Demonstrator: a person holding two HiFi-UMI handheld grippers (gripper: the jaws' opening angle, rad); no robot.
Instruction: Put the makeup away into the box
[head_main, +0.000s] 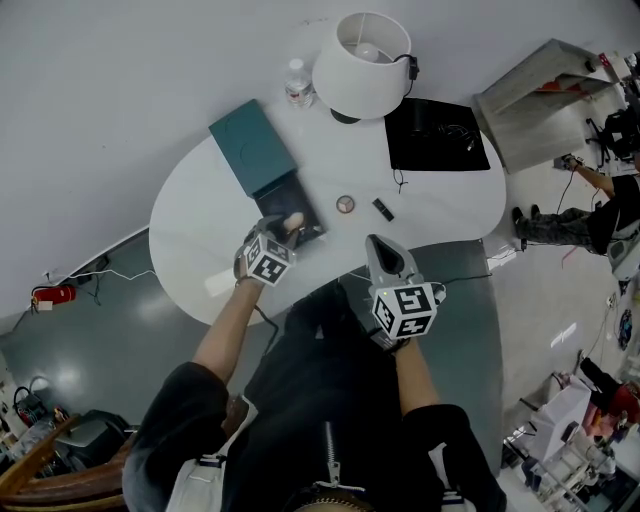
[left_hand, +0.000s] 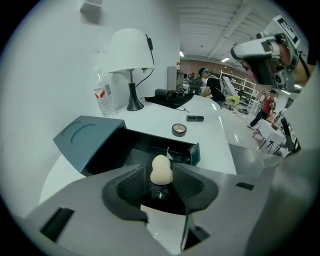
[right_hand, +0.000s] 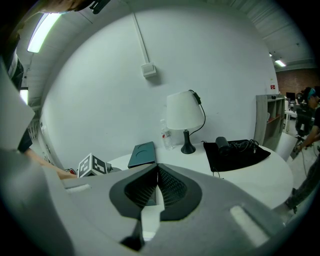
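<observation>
An open dark teal box (head_main: 308, 212) with its lid (head_main: 250, 145) laid back sits on the white oval table (head_main: 200, 240). My left gripper (head_main: 283, 230) hangs over the box. A beige egg-shaped makeup sponge (left_hand: 161, 170) stands upright between its pads (left_hand: 131, 185), down inside the box (left_hand: 195, 152), with a thin gap on the left side. A round compact (head_main: 345, 204) and a small black stick (head_main: 382, 209) lie on the table to the box's right. My right gripper (head_main: 383, 245) is at the table's near edge, shut and holding nothing (right_hand: 158, 172).
At the back of the table are a white lamp (head_main: 360, 65), a water bottle (head_main: 298, 83) and a black cloth (head_main: 435, 135) with a hair dryer and cord on it. Grey shelving (head_main: 540, 100) stands beyond the table at the right. People stand far off.
</observation>
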